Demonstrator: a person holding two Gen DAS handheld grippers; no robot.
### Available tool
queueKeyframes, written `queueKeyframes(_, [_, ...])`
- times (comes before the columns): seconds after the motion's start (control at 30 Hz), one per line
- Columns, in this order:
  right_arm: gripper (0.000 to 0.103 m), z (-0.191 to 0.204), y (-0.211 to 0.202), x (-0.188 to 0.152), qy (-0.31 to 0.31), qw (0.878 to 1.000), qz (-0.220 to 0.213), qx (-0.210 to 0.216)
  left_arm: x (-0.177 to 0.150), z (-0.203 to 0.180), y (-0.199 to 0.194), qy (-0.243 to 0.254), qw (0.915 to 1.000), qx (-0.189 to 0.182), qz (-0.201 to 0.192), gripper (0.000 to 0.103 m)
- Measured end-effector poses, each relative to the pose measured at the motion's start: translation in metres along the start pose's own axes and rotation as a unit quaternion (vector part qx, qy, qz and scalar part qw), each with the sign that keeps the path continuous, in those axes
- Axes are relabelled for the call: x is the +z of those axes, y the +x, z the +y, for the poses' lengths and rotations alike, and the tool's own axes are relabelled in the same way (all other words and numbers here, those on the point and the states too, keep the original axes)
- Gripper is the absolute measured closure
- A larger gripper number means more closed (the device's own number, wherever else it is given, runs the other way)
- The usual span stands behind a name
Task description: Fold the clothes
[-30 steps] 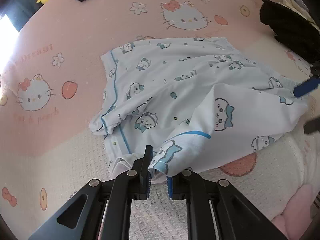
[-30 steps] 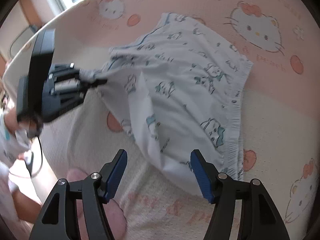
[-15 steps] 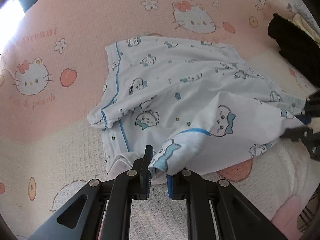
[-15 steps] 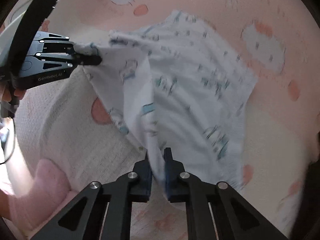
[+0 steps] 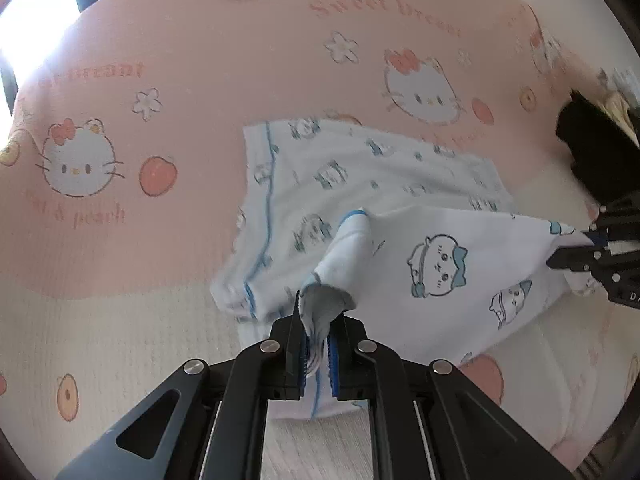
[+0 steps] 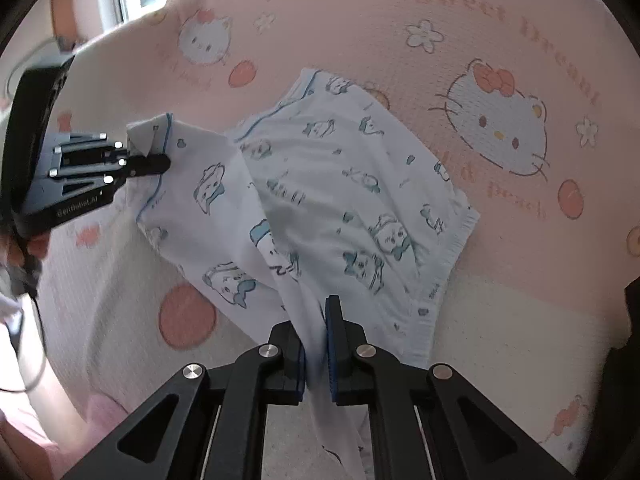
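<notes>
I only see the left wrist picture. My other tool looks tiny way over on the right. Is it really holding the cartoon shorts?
Observer: Yes. In the right wrist view, the right tool is shut on a bunched fold of the shorts.
Operator: Is there a person anywhere?
Observer: A bit of one. A hand shows at the left edge, behind the left tool.
Operator: What does the far side of the shorts look like?
Observer: The gathered waistband lies flat on the pink blanket, on the right of that view.
</notes>
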State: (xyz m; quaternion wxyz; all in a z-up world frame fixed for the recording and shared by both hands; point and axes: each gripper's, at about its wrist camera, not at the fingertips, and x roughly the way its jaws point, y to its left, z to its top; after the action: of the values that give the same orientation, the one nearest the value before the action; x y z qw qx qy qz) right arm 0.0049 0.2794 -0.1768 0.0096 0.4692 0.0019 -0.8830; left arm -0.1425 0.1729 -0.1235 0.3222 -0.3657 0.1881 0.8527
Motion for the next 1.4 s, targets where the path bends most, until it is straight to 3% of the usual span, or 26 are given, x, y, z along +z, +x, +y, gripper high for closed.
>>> queueKeyframes(0.37, [0.098,-0.016,0.012,0.042,-0.015,0.999,-0.018,-0.021,0.052,0.022,0.017,-0.011,0.9994,-0.008,-0.031,0.097])
queueKeyframes(0.6, [0.097,-0.034,0.019,0.066,-0.024,0.999,-0.020,-0.037,0.082,0.045,0.054,-0.060,0.9972,-0.044,-0.005,0.097])
queueKeyframes(0.77, [0.098,-0.055,0.039,0.088,0.003,0.998,-0.011,-0.055,0.097,0.060,0.083,-0.099,0.9921,-0.074,0.017,0.097])
queueKeyframes(1.03, [0.097,-0.067,0.062,0.114,0.015,0.998,-0.012,-0.068,0.117,0.068,0.108,-0.105,0.9900,-0.086,0.038,0.097])
queueKeyframes(1.2, [0.097,-0.071,0.067,0.120,0.022,1.000,0.008,-0.008,0.127,0.066,0.107,-0.092,0.9920,-0.083,0.024,0.097])
queueKeyframes(1.23, [0.095,-0.071,0.066,0.120,0.014,1.000,0.007,0.002,0.127,0.066,0.107,-0.091,0.9922,-0.082,0.025,0.097])
queueKeyframes(1.27, [0.083,-0.071,0.066,0.119,0.007,1.000,0.011,0.003,0.127,0.065,0.108,-0.090,0.9922,-0.082,0.027,0.097])
queueKeyframes(1.3, [0.065,-0.071,0.066,0.118,-0.001,1.000,0.015,-0.003,0.127,0.065,0.109,-0.091,0.9920,-0.082,0.030,0.097])
queueKeyframes(1.37, [0.054,-0.074,0.069,0.115,-0.017,0.999,0.029,0.009,0.127,0.065,0.110,-0.093,0.9917,-0.084,0.031,0.097])
queueKeyframes(1.4, [0.054,-0.076,0.070,0.113,-0.017,0.999,0.036,0.004,0.126,0.067,0.111,-0.096,0.9914,-0.084,0.028,0.097])
